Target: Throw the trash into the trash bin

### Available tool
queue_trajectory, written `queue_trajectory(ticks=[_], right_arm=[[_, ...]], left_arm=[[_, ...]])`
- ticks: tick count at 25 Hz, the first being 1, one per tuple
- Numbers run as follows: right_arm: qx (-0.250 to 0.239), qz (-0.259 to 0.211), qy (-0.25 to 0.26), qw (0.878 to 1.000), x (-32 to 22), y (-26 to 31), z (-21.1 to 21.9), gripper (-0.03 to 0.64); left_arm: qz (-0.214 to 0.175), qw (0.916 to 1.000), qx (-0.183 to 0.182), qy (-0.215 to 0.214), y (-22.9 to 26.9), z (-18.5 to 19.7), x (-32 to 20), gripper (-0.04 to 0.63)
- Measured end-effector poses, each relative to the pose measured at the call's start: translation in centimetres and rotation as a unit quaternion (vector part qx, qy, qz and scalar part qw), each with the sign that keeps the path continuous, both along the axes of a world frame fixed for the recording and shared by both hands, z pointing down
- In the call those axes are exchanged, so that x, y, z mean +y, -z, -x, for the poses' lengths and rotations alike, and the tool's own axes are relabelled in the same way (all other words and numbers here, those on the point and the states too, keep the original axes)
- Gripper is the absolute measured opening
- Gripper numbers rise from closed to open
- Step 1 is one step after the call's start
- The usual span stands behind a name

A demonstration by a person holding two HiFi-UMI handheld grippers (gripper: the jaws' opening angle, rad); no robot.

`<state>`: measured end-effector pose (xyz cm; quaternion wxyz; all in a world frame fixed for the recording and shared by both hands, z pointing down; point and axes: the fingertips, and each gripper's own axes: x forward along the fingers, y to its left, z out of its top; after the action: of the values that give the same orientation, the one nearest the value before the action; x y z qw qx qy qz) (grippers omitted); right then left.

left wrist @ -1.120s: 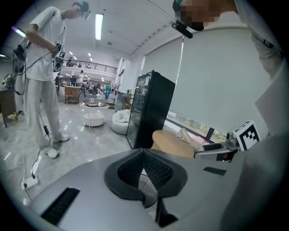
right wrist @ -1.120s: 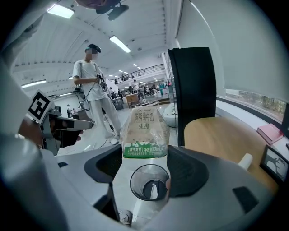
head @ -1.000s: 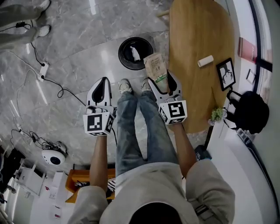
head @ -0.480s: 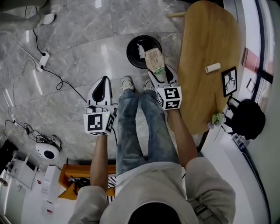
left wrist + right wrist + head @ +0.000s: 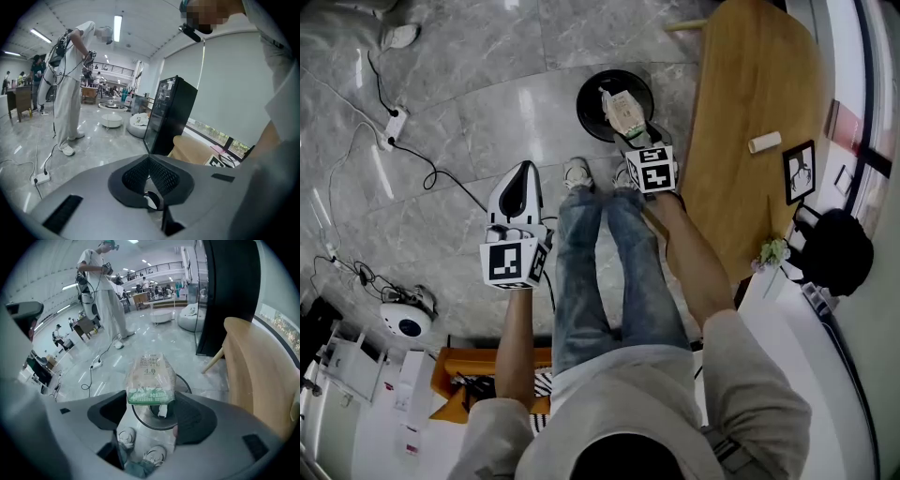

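Observation:
A black round trash bin [image 5: 598, 120] stands on the grey floor beside the wooden table. My right gripper [image 5: 630, 129] is shut on a crumpled milk carton [image 5: 624, 111] with a green band, held in front of the bin's opening. In the right gripper view the carton [image 5: 151, 380] stands upright between the jaws, with the bin [image 5: 185, 386] on the floor behind and below it and a white scrap [image 5: 162, 410] inside. My left gripper [image 5: 523, 174] hangs over the floor to the left, shut and empty; its pads [image 5: 159, 176] meet.
The wooden table [image 5: 750, 84] to the right carries a white roll [image 5: 765, 142] and a framed picture [image 5: 798, 172]. A black bag [image 5: 836, 251] lies beyond it. Cables and a power strip [image 5: 394, 122] cross the floor at left. My shoes [image 5: 577, 174] are just short of the bin.
My right gripper has carried the carton forward, from beside the table edge to in front of the bin's mouth. The left gripper has stayed put.

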<state>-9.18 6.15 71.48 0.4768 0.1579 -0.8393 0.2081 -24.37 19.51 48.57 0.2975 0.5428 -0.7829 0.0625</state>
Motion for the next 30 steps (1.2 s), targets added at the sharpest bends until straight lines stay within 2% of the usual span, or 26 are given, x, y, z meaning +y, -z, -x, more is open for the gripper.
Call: queue_trajectory(ticks=[3,6,8,11,14,17,22,26,30], right_arm=[[0.014,0.014,-0.015,1.000,-0.4,-1.3,0.2,0.330],[0.024,0.021,-0.007,0.999,-0.3,-1.6,0.0,0.330],[0.016,0.019,-0.004,1.000,0.0,-1.0,-0.3,0.330],[-0.021,0.011,-0.004,1.000,0.6,1.3,-0.2,0.323],[-0.061,-0.013,-0.019,0.998,0.7,4.3,-0.2,0.168],[-0.094,-0.033,-0.039,0.994,0.6,7.2,-0.3,0.080],[-0.139,-0.064,-0.054,0.987,0.2,11.8,-0.4,0.048],[-0.188,-0.098,-0.050,0.976,0.0,17.0,-0.8,0.029],[-0.209,-0.104,-0.050,0.971,0.5,19.7,-1.7,0.029]], left_arm=[[0.002,1.0000,0.001,0.002,-0.1,0.1,0.3,0.018],[0.004,1.0000,0.001,0.002,-0.2,0.2,0.5,0.018],[0.004,1.0000,0.001,0.001,-0.1,0.1,0.5,0.017],[0.003,1.0000,0.002,-0.002,-0.1,0.0,0.1,0.018],[0.000,1.0000,0.000,-0.006,0.1,-0.2,-0.6,0.017],[-0.001,0.9999,-0.001,-0.013,0.1,-0.6,-1.3,0.018],[-0.001,0.9997,0.000,-0.025,0.2,-1.6,-2.2,0.017],[-0.003,0.9994,-0.001,-0.035,0.5,-2.5,-3.0,0.017],[-0.006,0.9990,-0.001,-0.043,0.7,-3.5,-3.8,0.018]])
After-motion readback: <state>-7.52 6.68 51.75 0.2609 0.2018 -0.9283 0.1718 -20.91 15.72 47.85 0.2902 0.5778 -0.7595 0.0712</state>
